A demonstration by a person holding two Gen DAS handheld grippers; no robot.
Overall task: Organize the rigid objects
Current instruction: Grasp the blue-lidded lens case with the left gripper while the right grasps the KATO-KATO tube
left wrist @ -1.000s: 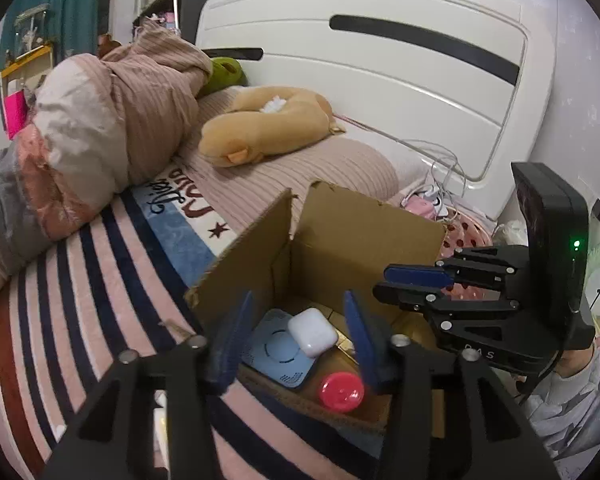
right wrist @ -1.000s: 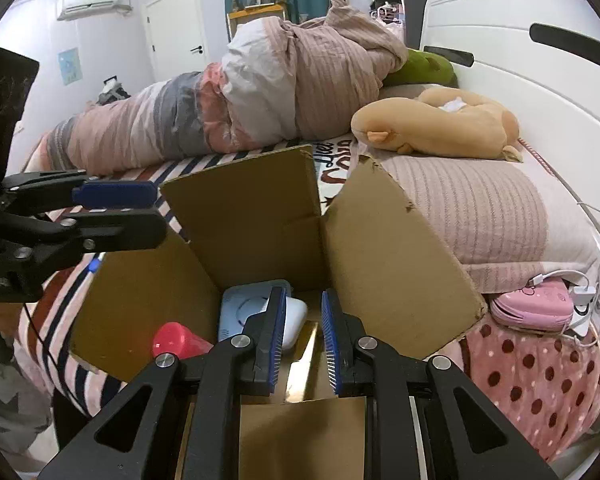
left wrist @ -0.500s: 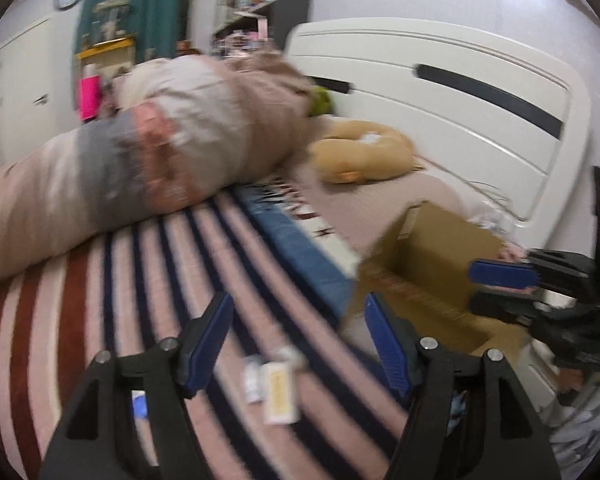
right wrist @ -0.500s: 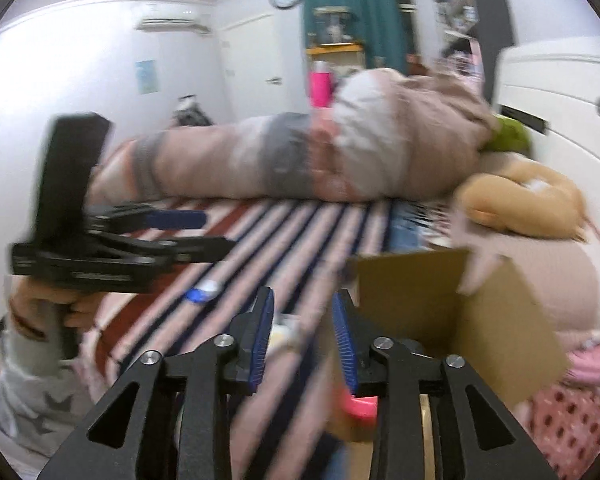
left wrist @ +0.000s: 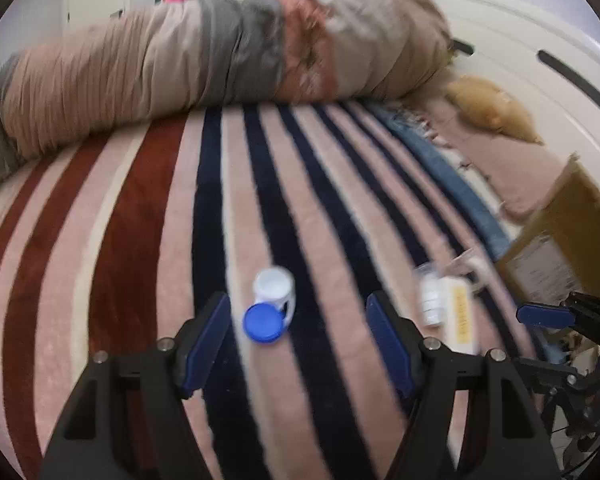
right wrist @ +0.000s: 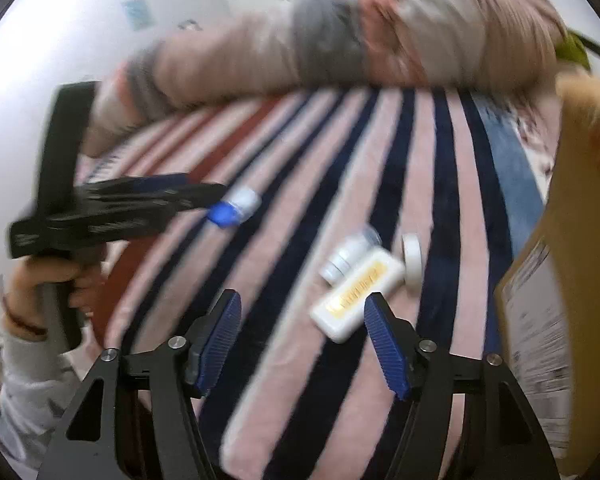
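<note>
Nearest in the left wrist view: left tongs (left wrist: 298,306) apart, having just been opening, nothing clamped. Framed in the gap, a shade toward 11 o'clock: blue-capped bottle (left wrist: 274,300), lying on its side on the striped blanket (left wrist: 140,220), cap toward the camera, touched by neither pad. Pitched steeply down at the bed, carried by a hand (right wrist: 52,280) in a pale sleeve at 8 o'clock of the right wrist view.

Right tongs (right wrist: 303,300) likewise apart, also just been opening, empty, with the same steep downward tilt. At 1 o'clock from the gap, close by the right-hand pad: yellow-labelled flask (right wrist: 356,292), flat on the blanket, no pad on it. Against its far side, a small white jar (right wrist: 348,258). Just beside that, toward 2 o'clock, a white disc (right wrist: 413,260) standing on edge. All somewhat blurred.

Further out, at 3 o'clock: cardboard box (right wrist: 580,240), only an outer wall and printed label showing, contents hidden. Beyond, at 12 o'clock, a rolled duvet (left wrist: 180,52); at 2 o'clock of the left wrist view, a plush toy (left wrist: 492,108) against the white headboard (left wrist: 520,40).

Judged partway at best: at least 4 rigid pieces loose on the bed, 0 in either grip. Left to do: closing on the bottle and the flask, carrying them to the box, then the jar and the disc.
</note>
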